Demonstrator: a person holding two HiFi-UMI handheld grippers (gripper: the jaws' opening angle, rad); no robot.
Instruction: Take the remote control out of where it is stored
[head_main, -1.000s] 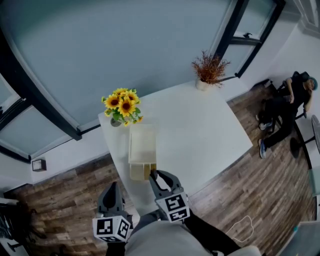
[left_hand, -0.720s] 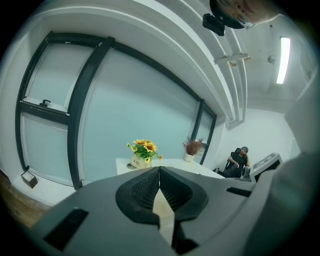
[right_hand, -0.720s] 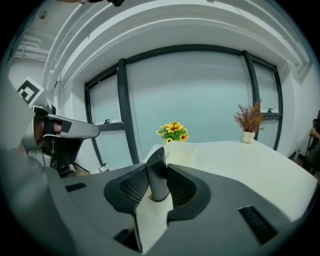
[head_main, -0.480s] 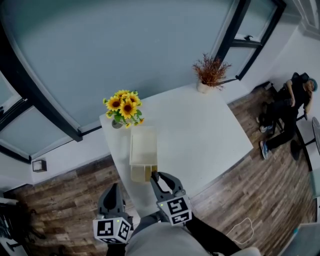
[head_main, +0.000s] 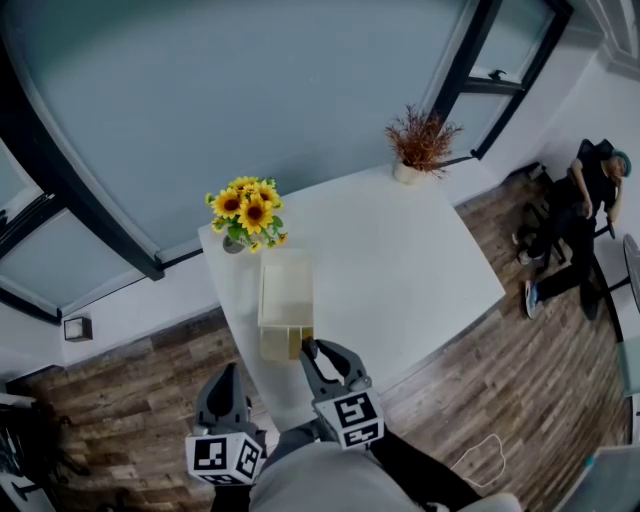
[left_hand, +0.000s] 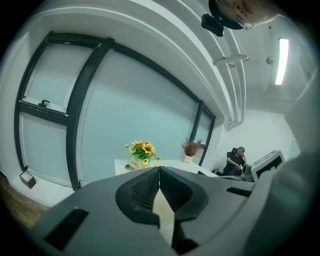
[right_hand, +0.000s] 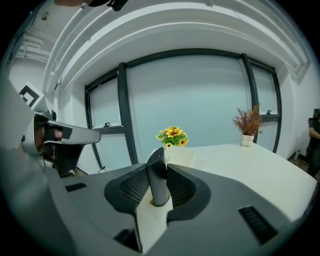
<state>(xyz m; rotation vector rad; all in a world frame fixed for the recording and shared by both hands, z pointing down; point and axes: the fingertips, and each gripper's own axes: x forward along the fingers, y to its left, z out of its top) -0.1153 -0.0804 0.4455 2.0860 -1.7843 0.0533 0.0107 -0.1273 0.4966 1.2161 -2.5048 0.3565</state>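
Note:
A slim dark grey remote control (right_hand: 158, 182) stands upright in the near end of a cream storage box (head_main: 285, 295), which lies on the white table (head_main: 400, 260). My right gripper (head_main: 314, 352) reaches to that near end of the box and is shut on the remote, with its pads pressed against both sides. In the right gripper view (right_hand: 159, 185) the cream box wall (right_hand: 150, 220) shows just below the remote. My left gripper (head_main: 222, 388) hangs lower left, off the table's edge. Its jaws (left_hand: 159, 172) are shut, with nothing between them.
A vase of sunflowers (head_main: 245, 212) stands just behind the box. A pot of dried reddish plants (head_main: 420, 140) sits at the table's far corner. A person (head_main: 580, 210) sits at the far right on the wooden floor. Glass walls with dark frames run behind the table.

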